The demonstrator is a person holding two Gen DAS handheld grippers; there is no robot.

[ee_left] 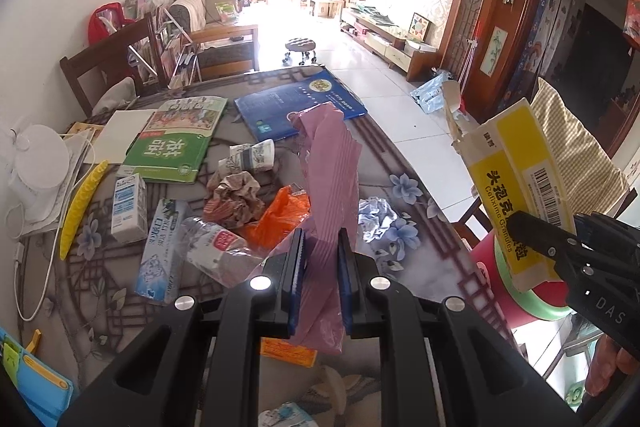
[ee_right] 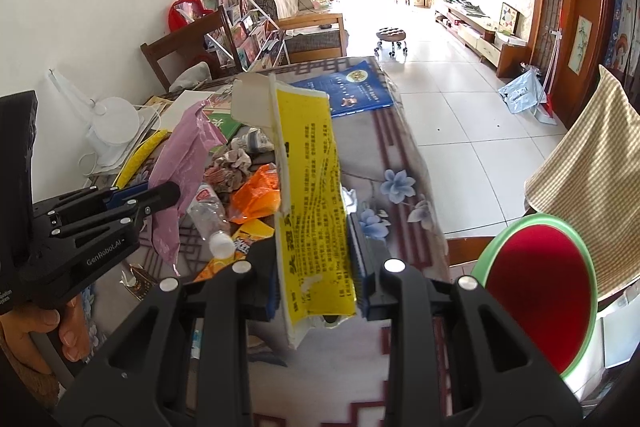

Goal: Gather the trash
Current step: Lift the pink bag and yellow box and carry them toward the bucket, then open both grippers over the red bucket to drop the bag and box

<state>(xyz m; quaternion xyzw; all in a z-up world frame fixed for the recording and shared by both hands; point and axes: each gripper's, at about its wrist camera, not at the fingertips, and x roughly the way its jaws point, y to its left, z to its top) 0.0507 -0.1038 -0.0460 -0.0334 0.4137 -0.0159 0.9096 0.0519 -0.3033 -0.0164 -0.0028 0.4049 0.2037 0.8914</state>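
Left gripper (ee_left: 320,251): fingers clamped on pink plastic bag (ee_left: 332,179), held above surface (ee_left: 404,155). Right gripper (ee_right: 316,255): fingers closed on opened yellow medicine box (ee_right: 312,187), printed "Cefixime Granules" plus barcode, raised just beside red bin with green rim (ee_right: 540,291). Left lying on surface: crumpled paper (ee_left: 234,197), orange wrapper (ee_left: 280,215), crushed clear bottle (ee_left: 216,247), small carton (ee_left: 129,207), toothpaste box (ee_left: 160,251). "GenRobot.AI" read on left gripper body; "DAS" on right.

Left gripper (ee_left: 320,247) clamped, raised over table; right gripper (ee_right: 316,259) clamped, raised beside it
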